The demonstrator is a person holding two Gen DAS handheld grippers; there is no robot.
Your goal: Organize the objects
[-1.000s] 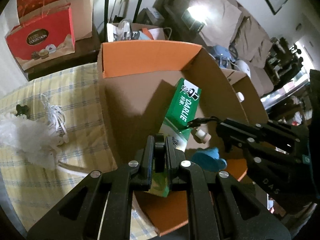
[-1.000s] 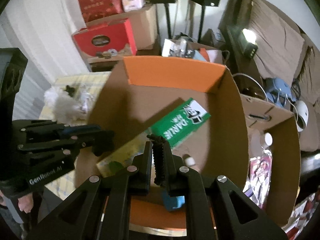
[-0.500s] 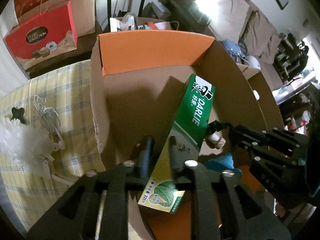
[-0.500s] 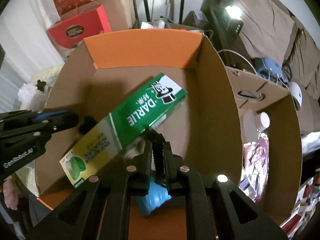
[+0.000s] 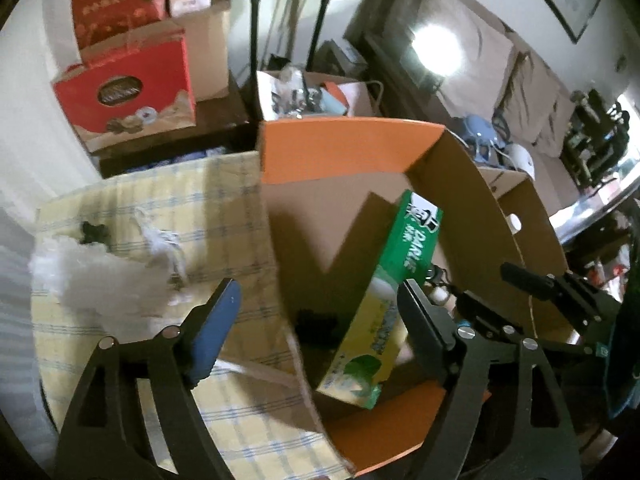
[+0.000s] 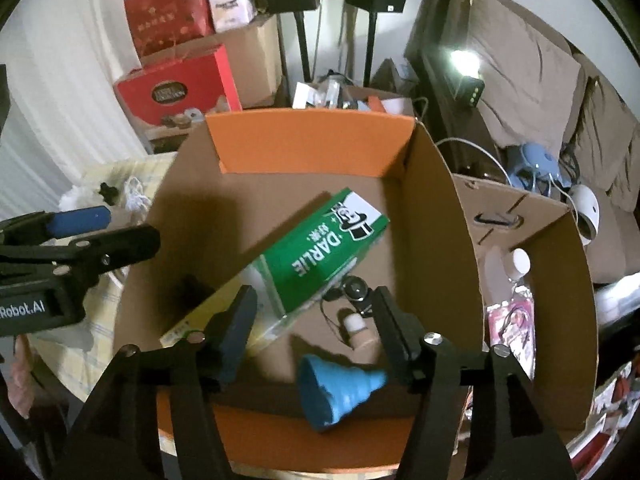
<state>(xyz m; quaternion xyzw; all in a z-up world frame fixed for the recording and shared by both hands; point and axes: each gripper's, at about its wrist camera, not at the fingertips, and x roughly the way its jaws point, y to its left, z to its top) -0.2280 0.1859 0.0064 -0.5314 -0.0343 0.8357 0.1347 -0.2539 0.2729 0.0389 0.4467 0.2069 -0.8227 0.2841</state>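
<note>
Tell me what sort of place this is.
Most likely a cluttered living room in a home: a covered sofa along the wall, a table under a checked cloth, and stacked gift boxes behind the cardboard box being filled.

The room is being lit dimly, mostly by a small lamp [image 6: 464,60] that is flaring into a white blot in the left wrist view. Hard, dark shadows are being thrown across the floor of the cardboard box [image 6: 436,216]. Both views are being bent strongly by the fisheye lens and are being closed in by black corners. The left wrist view is being smeared by motion blur; the Darlie toothpaste box [image 5: 396,272] is being softened there.
</note>
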